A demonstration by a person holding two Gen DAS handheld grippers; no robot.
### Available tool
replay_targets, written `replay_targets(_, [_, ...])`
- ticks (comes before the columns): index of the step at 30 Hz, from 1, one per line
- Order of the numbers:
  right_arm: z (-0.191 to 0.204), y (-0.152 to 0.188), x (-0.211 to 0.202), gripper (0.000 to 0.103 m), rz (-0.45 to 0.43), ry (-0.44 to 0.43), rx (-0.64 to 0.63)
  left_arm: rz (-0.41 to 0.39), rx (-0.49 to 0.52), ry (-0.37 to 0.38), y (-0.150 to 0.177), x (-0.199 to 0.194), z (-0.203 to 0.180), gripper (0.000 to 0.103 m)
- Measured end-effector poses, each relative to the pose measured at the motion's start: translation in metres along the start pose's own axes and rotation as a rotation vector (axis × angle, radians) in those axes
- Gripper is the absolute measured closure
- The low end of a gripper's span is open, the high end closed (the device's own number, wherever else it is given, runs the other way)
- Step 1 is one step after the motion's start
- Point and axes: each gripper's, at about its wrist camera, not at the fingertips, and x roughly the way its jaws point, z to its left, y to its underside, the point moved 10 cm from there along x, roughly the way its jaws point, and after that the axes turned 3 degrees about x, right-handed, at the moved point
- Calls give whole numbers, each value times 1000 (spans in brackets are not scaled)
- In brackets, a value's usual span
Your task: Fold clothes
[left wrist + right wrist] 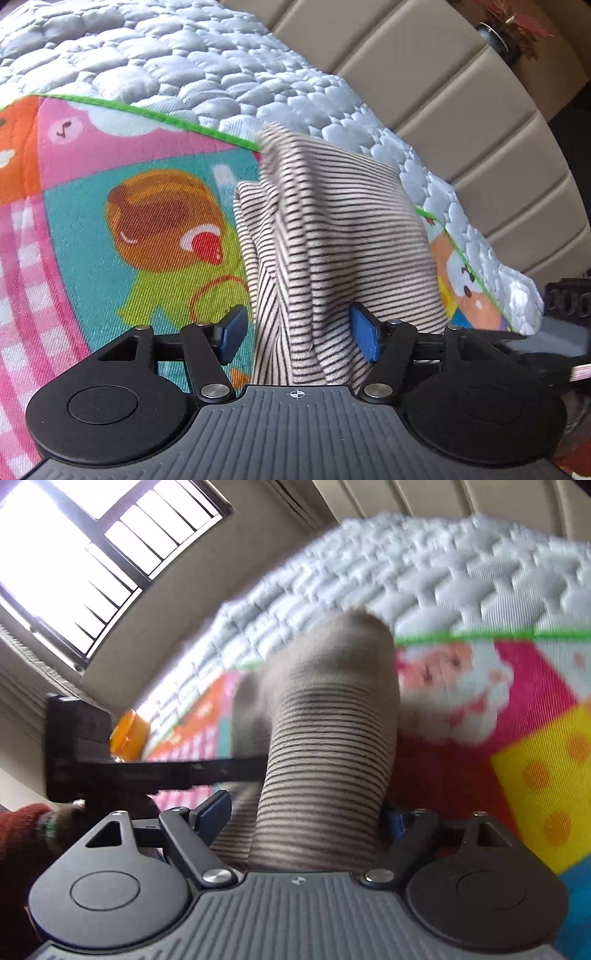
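- The left gripper (300,334) has its two blue pads (364,336) set partly apart, with a bunched fold of the striped garment (332,240) rising between them. The right-hand pad touches the cloth; the left-hand pad stands just clear of it, so the cloth hangs loosely in the gap and is not pinched.
- The right gripper (306,818) has its fingers set wide, with the same kind of striped cloth (325,738) filling the gap. One blue pad (214,812) is plain on the picture's left; the other is almost wholly hidden behind the fabric, so I cannot tell whether it presses on the cloth.
- The right wrist view is blurred, and the top of the cloth loses its stripes there.
- At that view's left edge, a red sleeve (22,834) is cut off by the frame, beside the black body of the other gripper (81,746), which bears an orange part (129,734).
- One cartoon-printed play mat (129,229) with a green edge lies under the garment, and its surface is open to the left of the cloth.
- One quilted pale blue mattress cover (184,66) lies beyond the mat's edge.
- Farther off are a beige padded headboard (443,92), a potted plant with reddish leaves (513,29) cut off at the corner, and one barred window (85,554).
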Motion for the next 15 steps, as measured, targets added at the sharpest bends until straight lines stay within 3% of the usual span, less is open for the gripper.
replay_targets(5, [-9,5,4,18,39,196,-240,-8,40,-17,-14,8,7,18])
replay_targets(7, [-9,-8,-5,1,-32,202,-233,0,69,-12,-13,13,3,17])
replay_targets(9, [-5,-36,-16,0,-141,203,-203,5,92,-4,-11,16,-2,17])
replay_targets(13, [-15,-89,-12,0,-260,357,-176,9,95,-10,-12,23,-2,8])
replay_targets(15, [-25,-91,12,0,-195,470,-233,8,96,-13,-13,24,-1,6])
